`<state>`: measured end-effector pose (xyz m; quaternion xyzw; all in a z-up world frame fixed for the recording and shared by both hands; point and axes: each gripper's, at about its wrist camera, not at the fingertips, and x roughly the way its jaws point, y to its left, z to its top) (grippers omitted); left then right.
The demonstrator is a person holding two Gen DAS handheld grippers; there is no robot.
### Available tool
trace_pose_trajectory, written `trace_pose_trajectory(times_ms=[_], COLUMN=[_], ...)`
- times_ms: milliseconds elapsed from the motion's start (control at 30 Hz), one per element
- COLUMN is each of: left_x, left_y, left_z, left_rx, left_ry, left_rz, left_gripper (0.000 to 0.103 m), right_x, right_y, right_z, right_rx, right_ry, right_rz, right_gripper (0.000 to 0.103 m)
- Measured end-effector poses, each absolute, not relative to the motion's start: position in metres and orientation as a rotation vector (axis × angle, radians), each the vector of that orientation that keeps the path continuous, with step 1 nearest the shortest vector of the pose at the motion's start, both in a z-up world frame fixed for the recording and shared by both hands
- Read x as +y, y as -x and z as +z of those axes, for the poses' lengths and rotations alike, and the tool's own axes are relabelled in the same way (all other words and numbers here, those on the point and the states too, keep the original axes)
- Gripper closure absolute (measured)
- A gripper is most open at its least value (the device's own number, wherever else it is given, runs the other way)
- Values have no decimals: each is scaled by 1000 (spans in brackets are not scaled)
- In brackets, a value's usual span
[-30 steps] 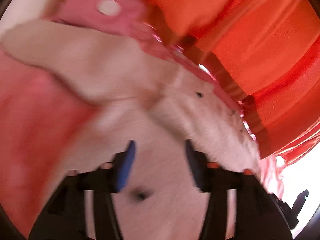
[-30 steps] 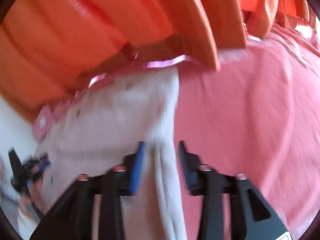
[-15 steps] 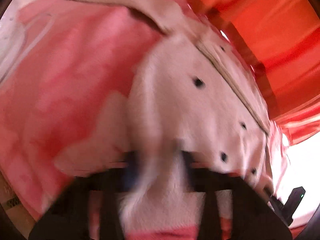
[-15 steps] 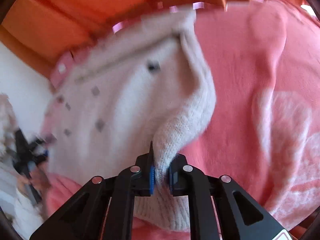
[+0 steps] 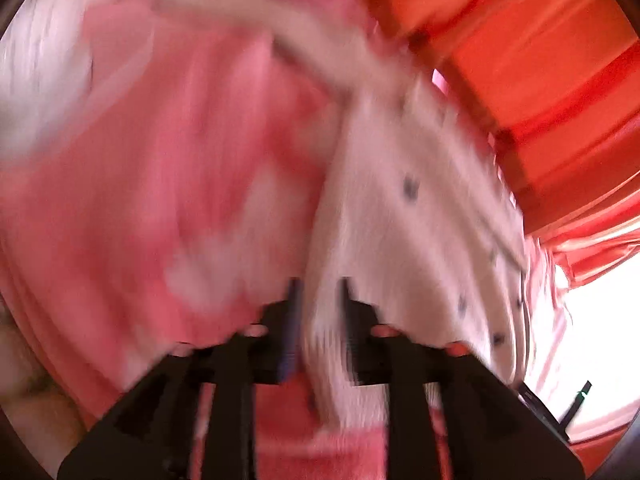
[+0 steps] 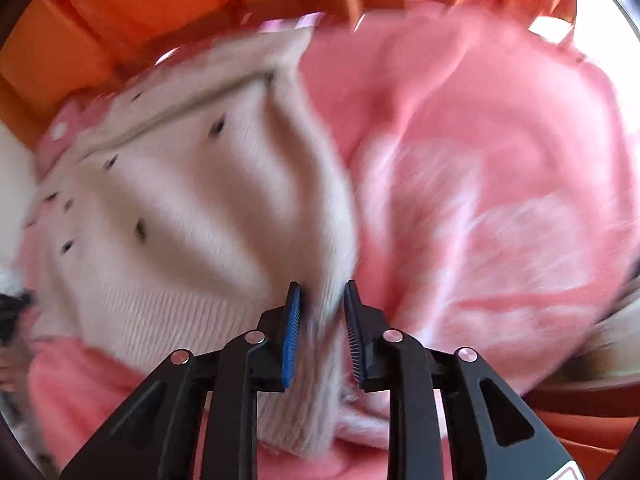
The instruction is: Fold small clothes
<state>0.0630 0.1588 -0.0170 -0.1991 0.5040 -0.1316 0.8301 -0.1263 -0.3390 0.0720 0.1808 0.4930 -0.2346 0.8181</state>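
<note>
- now the cream sweater, a small knit with dark flecks, lies on the pink blanket, its ribbed hem pulled toward both cameras and its far side up by the orange curtain.
- half a second ago both claws were pinched tight on the hem; now the jaws of both are opening.
- the right claw has a strip of hem between its pads, which stand a little apart from the knit on either side, so it is letting go rather than holding.
- the left claw is blurred, but the hem sits in a clear gap between its pads too; it looks released as well.
- since a second ago the sweater has been dragged toward the near side and its body now lies in long loose ridges, not flat.
- my read: the pull is finished and the hem has been set down, so smoothing or the first fold would come next.
- the sweater's right edge runs down the middle of the right view, with bare blanket beyond it, which leaves room to work on that side.
- in the left view the sweater's left edge borders open blanket, and a sleeve stretches across the top.
- the curtain hangs close behind the far edge, so there is little room that way.
- the other claw shows dimly at the left edge of the right view, well apart.
</note>
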Motion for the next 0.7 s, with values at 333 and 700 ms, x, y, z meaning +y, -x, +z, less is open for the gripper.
trace_pose_trajectory(times_ms=[333, 700], left_x=[244, 309], left_y=[-261, -332], left_z=[-10, -46], left_rx=[886, 856], left_ry=[654, 887], left_rz=[91, 274], left_gripper=[20, 97], right_x=[-256, -272], right_y=[77, 72], right_z=[62, 40], right_rx=[963, 1033], right_ry=[-404, -576], right_rz=[-172, -151], right_gripper=[66, 64])
